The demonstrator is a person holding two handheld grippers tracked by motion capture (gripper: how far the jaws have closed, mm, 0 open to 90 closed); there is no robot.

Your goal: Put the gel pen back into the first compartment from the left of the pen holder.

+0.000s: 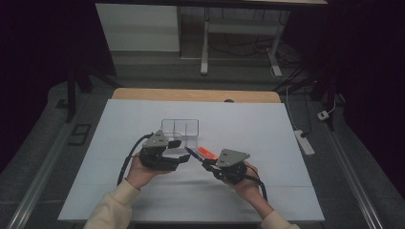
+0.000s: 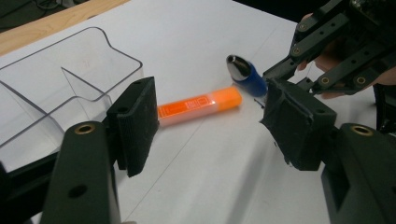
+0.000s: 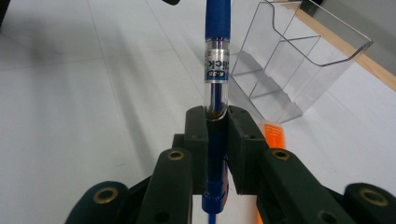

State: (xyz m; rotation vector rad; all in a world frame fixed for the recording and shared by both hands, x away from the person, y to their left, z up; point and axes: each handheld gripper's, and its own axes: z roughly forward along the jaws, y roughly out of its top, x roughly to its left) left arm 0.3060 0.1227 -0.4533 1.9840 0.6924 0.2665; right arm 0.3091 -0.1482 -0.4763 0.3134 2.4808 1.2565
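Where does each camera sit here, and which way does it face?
High view: above the near table edge, looking forward and down; both forearms, left tongs, right tongs.
Left gripper view: on the open left tongs, facing orange marker and clear organizer.
Right gripper view: on the right tongs, clamping blue pen.
All share the organizer.

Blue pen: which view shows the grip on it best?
Right gripper view: the blue pen stands clamped between the right gripper pads, its label facing the camera. The left gripper view shows just its blue end; the high view a small sliver.
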